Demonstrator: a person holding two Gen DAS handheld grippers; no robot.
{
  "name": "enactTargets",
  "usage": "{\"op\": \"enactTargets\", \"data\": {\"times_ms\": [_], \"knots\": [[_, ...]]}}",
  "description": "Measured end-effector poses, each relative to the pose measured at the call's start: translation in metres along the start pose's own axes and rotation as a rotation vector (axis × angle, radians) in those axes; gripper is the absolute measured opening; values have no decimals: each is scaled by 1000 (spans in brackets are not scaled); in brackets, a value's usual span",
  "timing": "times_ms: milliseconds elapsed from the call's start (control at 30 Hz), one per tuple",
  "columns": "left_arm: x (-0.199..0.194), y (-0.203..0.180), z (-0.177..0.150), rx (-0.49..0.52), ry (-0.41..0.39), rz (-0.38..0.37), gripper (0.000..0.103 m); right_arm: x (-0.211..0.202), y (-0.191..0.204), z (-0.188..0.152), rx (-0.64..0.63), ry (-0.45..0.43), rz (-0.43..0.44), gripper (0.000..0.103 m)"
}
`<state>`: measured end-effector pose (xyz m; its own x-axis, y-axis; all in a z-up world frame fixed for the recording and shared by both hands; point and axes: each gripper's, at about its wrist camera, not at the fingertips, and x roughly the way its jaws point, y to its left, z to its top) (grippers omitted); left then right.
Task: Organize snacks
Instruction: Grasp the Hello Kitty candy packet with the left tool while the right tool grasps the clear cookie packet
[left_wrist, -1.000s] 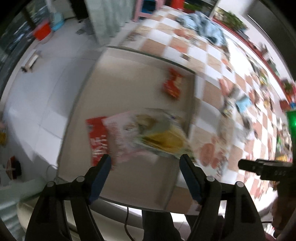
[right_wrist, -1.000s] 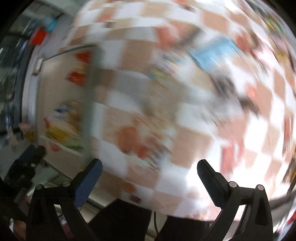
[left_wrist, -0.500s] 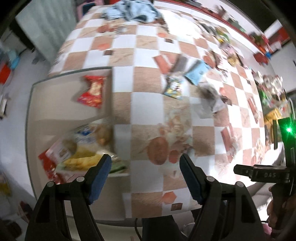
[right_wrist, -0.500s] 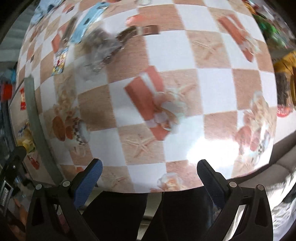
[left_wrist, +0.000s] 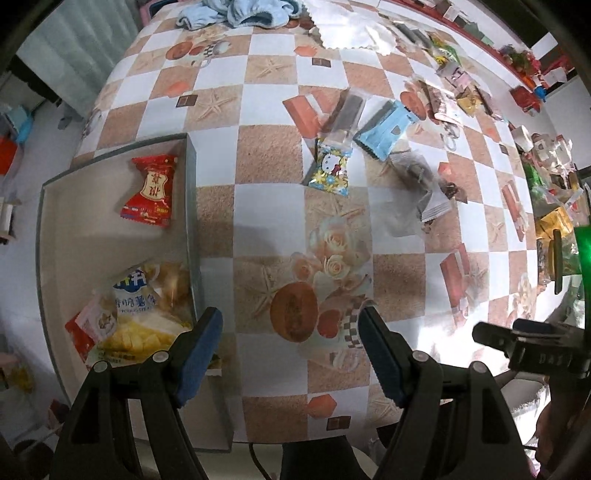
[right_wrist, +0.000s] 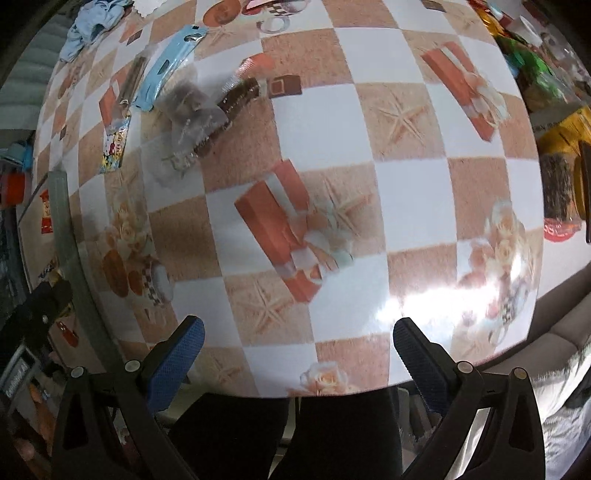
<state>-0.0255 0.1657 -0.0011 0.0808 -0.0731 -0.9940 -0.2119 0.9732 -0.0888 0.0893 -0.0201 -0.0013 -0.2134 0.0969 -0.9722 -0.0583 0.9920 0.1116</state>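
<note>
Left claw (left_wrist: 290, 343): spread, empty, swung off the grey tray (left_wrist: 191, 206), where red packet (left_wrist: 150, 192) and yellow bag (left_wrist: 142, 317) lie. Right claw (right_wrist: 295, 354): spread, empty. Loose snacks, cartoon packet (left_wrist: 330, 170) and blue packet (left_wrist: 384, 127), await on checked desk (left_wrist: 266, 206); next pick pending.

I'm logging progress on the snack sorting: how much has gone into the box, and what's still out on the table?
Done: the box holds a red packet and a pile with a yellow bag. In hand: nothing; the left tool and right tool are open and empty. Left: the cartoon packet, blue packet and more on the table.
</note>
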Motion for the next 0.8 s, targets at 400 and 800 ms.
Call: {"op": "enactTargets", "data": {"times_ms": [400, 800], "knots": [[1, -8, 8, -111, 68, 70, 79, -1, 59, 89, -252, -14, -65, 103], [1, 3, 5, -207, 100, 121, 79, 33, 143, 166, -517, -20, -171, 103]]}}
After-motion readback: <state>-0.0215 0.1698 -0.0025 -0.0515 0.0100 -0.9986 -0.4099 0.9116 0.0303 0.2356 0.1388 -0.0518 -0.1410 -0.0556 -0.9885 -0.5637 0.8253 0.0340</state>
